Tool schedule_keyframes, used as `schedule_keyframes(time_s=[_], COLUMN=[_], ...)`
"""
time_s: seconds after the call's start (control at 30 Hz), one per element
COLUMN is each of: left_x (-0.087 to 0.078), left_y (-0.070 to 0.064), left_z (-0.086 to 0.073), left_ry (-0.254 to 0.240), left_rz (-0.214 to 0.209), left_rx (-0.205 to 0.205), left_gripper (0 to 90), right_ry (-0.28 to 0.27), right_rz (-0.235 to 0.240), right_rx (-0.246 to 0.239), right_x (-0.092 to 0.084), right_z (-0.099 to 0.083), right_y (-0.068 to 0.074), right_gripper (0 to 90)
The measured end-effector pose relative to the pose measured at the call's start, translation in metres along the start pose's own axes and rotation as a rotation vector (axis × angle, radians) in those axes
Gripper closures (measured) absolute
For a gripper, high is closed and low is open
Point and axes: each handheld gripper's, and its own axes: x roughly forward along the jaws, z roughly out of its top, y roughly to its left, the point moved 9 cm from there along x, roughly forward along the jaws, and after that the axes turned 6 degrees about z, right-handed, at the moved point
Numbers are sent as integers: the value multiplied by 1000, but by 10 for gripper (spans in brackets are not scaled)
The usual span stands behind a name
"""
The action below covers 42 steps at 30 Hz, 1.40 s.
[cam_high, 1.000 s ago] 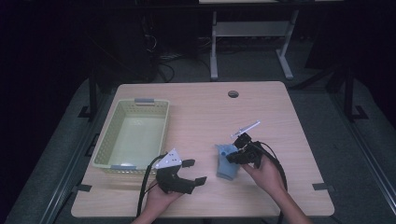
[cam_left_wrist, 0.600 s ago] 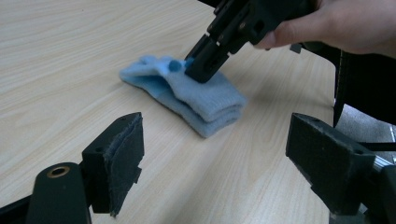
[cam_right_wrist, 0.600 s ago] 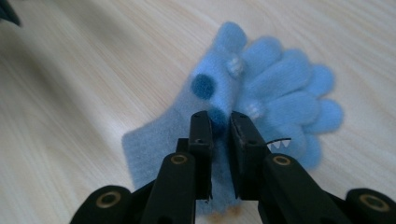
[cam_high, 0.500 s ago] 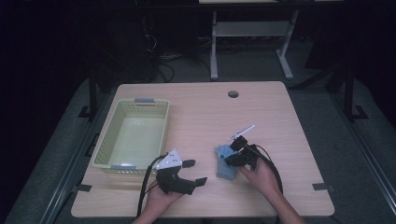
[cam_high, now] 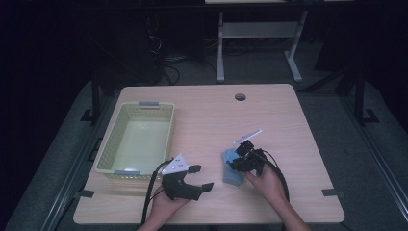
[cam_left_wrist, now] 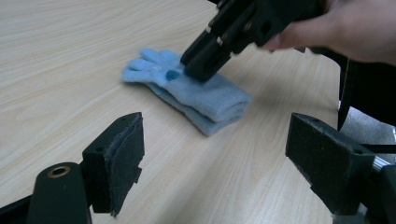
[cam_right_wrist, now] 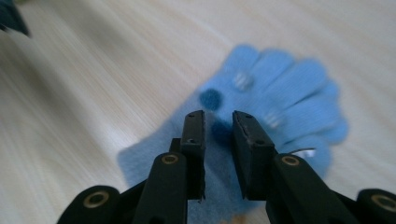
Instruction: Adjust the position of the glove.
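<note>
Shifted slightly toward the near edge since a second ago: right gripper (cam_high: 239,160), now lower over the blue glove (cam_high: 231,168), jaws just opening from a near-shut pinch. Jaws a narrow gap apart in the right gripper view (cam_right_wrist: 218,123), tips down at the glove (cam_right_wrist: 275,107), nothing squeezed between the pads; whether the tips touch the knit, hard to tell. Seen from the left gripper view, same right gripper (cam_left_wrist: 201,63) tilted down onto the glove (cam_left_wrist: 201,98) near its dark blue dot. Glove lying flat, folded, on the wooden table (cam_high: 288,120), right of centre, close to the near edge, finger end pointing away from the person. Unmoved: left gripper (cam_high: 197,178), resting on the table near the front edge, jaws wide apart and empty (cam_left_wrist: 215,154), just beside the near right corner of the pale green basket (cam_high: 108,156). Basket on the left half of the table, well apart from the glove.
</note>
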Motion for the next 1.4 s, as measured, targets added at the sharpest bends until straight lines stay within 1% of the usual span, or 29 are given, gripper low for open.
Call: schedule_keyframes(time_s=[0.07,0.1,0.13,0.27,0.33,0.37,0.43,0.47,0.5,0.53,0.57,0.6,0.63,0.7,0.77,0.87,0.93,1.0,1.03,1.1,1.17,1.23,1.27,1.3,1.4], left_x=[1,2,3,8,10,11,13,14,15,16,18,22,22,28,34,44,51,56,58,62,67,72,73,75,79], left_y=[-1,-1,0,2,4,4,3,3,3,2,2,2,2,3,5,9,11,13,13,14,15,17,18,19,20], left_z=[-1,-1,-2,-5,-5,-4,-2,-1,-1,0,0,1,1,1,2,4,7,9,10,13,15,16,15,15,13], left_ry=[2,6,9,28,40,41,42,46,49,55,60,72,72,84,96,107,122,135,134,141,147,148,154,155,165], left_rz=[0,0,1,2,-4,-6,-8,-12,-10,-11,-11,-10,-10,-7,-4,0,6,12,10,15,12,6,9,11,9], left_rx=[-5,-8,-10,-32,-51,-63,-82,-87,-89,-90,-99,-125,-125,-168,-199,-276,-314,-342,-355,-370,-393,-427,-435,-451,-476], left_gripper=[192,193,194,196,196,201,203,207,207,212,212,216,218,221,236,258,260,264,272,289,292,292,292,291,294], right_ry=[24,14,-8,-38,-67,-102,-109,-130,-130,-152,-152,-196,-196,-211,-211,-227,-245,-253,-261,-280,-286,-296,-299,-304,-301], right_rz=[5,17,27,38,51,67,70,81,81,97,97,102,102,114,124,137,161,178,191,222,236,242,243,246,254], right_rx=[4,16,26,38,58,80,84,119,119,143,143,166,166,188,217,245,282,310,324,352,366,375,379,389,401], right_x=[10,12,11,3,-4,-12,-14,-19,-19,-24,-24,-29,-29,-31,-31,-32,-32,-30,-30,-28,-27,-26,-26,-25,-23], right_z=[-6,-7,-6,-6,-7,-10,-11,-16,-16,-19,-19,-22,-22,-24,-28,-35,-40,-44,-46,-47,-47,-46,-45,-45,-45], right_y=[-2,-2,-2,-2,-3,-4,-4,-6,-6,-7,-7,-11,-11,-13,-14,-16,-19,-21,-21,-21,-21,-21,-22,-23,-24], right_gripper=[740,737,721,648,621,600,589,557,557,518,518,465,465,434,413,405,401,399,398,397,397,399,401,404,407])
